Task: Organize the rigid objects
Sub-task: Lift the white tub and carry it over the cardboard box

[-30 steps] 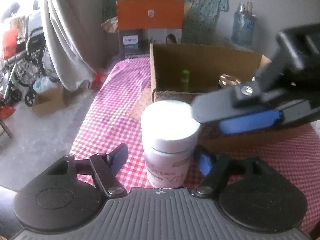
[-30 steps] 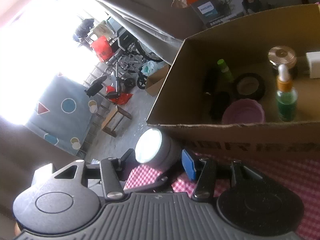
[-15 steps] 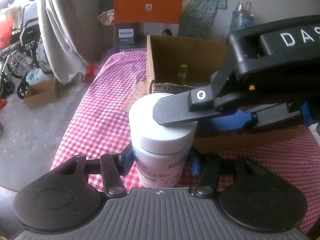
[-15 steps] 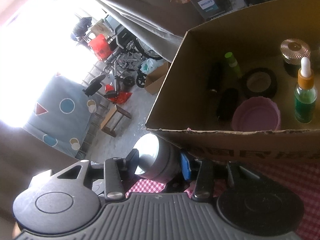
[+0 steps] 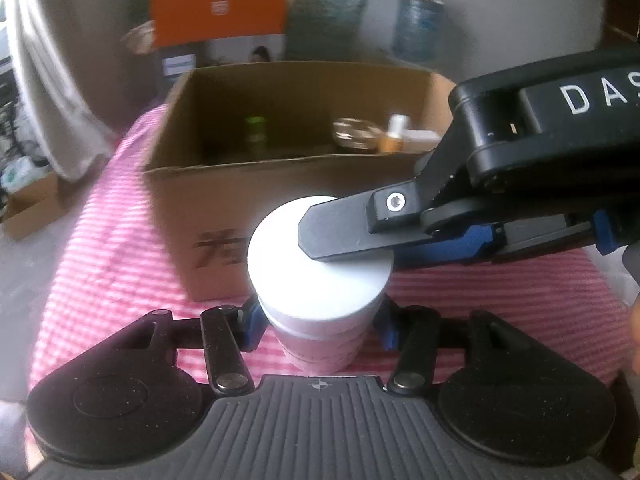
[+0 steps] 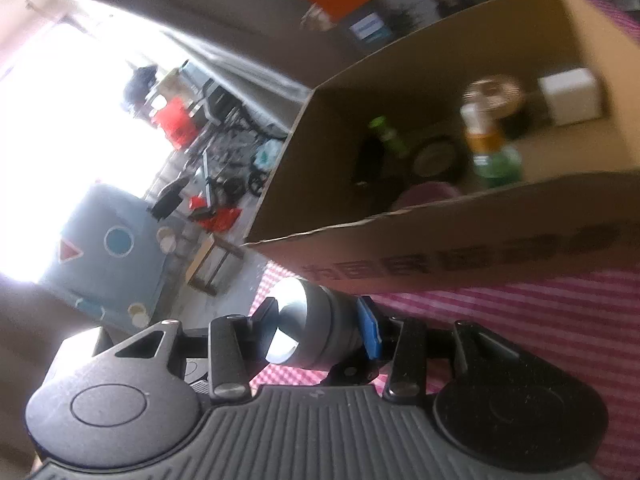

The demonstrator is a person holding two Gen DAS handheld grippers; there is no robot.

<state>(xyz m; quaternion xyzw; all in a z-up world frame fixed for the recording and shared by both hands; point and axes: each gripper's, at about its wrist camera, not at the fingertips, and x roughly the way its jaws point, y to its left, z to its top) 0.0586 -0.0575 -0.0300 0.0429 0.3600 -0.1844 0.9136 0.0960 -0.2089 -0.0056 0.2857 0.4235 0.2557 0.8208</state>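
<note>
A: What was changed?
B: Left gripper [image 5: 318,322] was closed onto jar [image 5: 320,280] body; lid is pinched by right gripper [image 6: 320,330].
A: Jar loc?
B: On checked cloth [image 5: 112,272], box [image 5: 224,216] at 12 o'clock. Transfer judged ready.

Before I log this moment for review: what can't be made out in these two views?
- Jar label: left wrist view, hidden under its white lid and blurred.
- Box print: motion blur in both views, partly behind the jar.
- Things inside the box: right wrist view, smeared; the front wall cuts off their bases.
- Right gripper far finger: left wrist view, hidden behind the near one.
</note>
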